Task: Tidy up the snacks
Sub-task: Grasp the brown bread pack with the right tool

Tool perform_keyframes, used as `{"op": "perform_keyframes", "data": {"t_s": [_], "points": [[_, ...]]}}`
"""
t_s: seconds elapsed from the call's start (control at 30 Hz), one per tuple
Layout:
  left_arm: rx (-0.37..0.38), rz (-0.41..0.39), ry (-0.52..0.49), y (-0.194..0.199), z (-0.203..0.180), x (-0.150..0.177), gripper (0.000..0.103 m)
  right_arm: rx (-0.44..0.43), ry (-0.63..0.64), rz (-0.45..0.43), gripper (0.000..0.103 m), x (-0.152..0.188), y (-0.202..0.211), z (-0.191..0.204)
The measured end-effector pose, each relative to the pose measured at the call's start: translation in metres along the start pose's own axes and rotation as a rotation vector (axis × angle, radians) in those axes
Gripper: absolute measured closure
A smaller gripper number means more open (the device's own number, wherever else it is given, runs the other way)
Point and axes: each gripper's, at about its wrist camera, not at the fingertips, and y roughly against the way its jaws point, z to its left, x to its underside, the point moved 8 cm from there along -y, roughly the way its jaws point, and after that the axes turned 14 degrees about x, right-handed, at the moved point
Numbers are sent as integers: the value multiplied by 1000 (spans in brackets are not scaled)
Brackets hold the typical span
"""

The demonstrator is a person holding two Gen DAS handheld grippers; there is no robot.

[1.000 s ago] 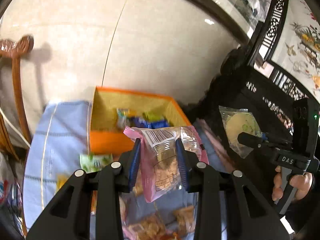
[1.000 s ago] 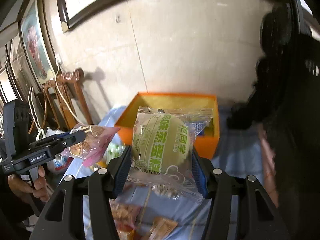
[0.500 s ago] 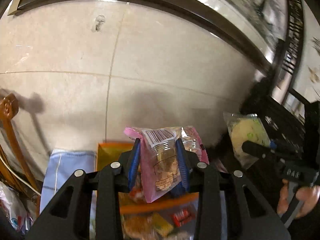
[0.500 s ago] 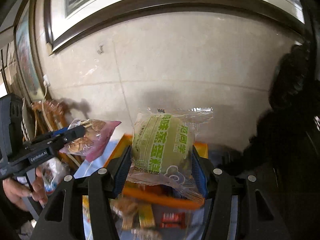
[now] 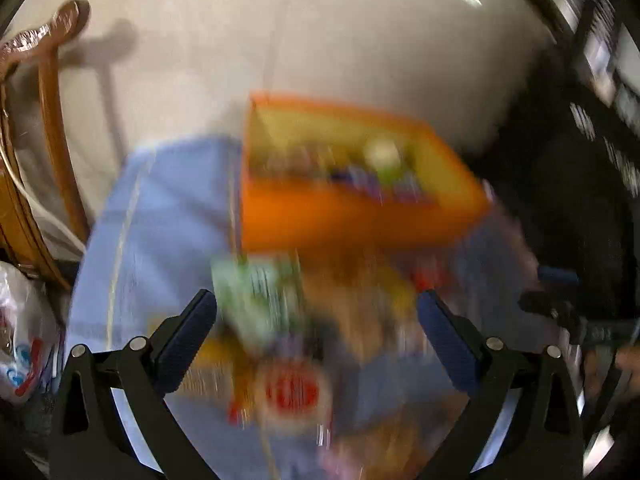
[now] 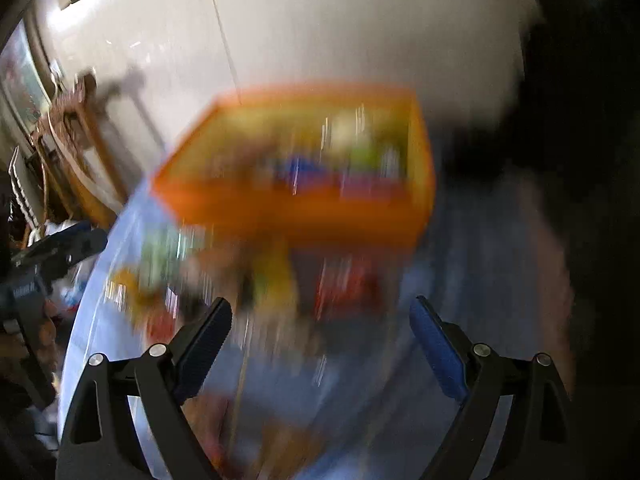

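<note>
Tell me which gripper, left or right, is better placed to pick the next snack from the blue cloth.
Probably the left gripper. Both are open and empty, jaws having just opened. A green packet lies just ahead between the left one's fingers; ahead of the right gripper the snacks are too blurred to single out.

Blue cloth (image 5: 160, 216) covers my table, pale stripe along its left side. Wooden chair (image 5: 48, 92) left, against cream tiled wall (image 5: 320, 32). White plastic bag (image 5: 20, 340) low left. Dark carved furniture (image 5: 580, 184) right.
</note>
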Motion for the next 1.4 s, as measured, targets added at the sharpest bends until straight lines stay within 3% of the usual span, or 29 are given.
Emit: {"op": "perform_keyframes", "data": {"t_s": [0.1, 0.2, 0.47, 0.67, 0.87, 1.0, 1.03, 1.07, 1.1, 1.13, 1.4], "points": [[17, 56, -87, 1, -21, 63, 5, 6, 22, 85, 12, 59, -9, 19], [-13, 66, -149, -3, -36, 98, 5, 28, 34, 116, 12, 92, -11, 27], [-8, 63, -134, -9, -51, 122, 5, 62, 36, 85, 12, 110, 0, 33], [-33, 64, -38, -36, -60, 116, 5, 76, 33, 93, 12, 117, -19, 42], [-131, 169, -19, -81, -43, 142, 4, 131, 115, 94, 12, 125, -46, 56], [-156, 203, -40, -82, -31, 157, 4, 125, 129, 115, 14, 135, -59, 55], [-166, 195, -52, -78, -28, 158, 5, 113, 118, 116, 18, 135, -59, 53], [-169, 194, -67, -76, -26, 160, 15, 117, 107, 113, 23, 133, -58, 50], [-148, 174, -79, -70, -26, 160, 23, 123, 88, 110, 39, 131, -56, 44], [-138, 169, -85, -66, -26, 161, 29, 108, 60, 117, 47, 129, -56, 38], [-117, 148, -51, -48, -19, 162, 36, 52, 26, 110, 54, 129, -50, 30]]}}
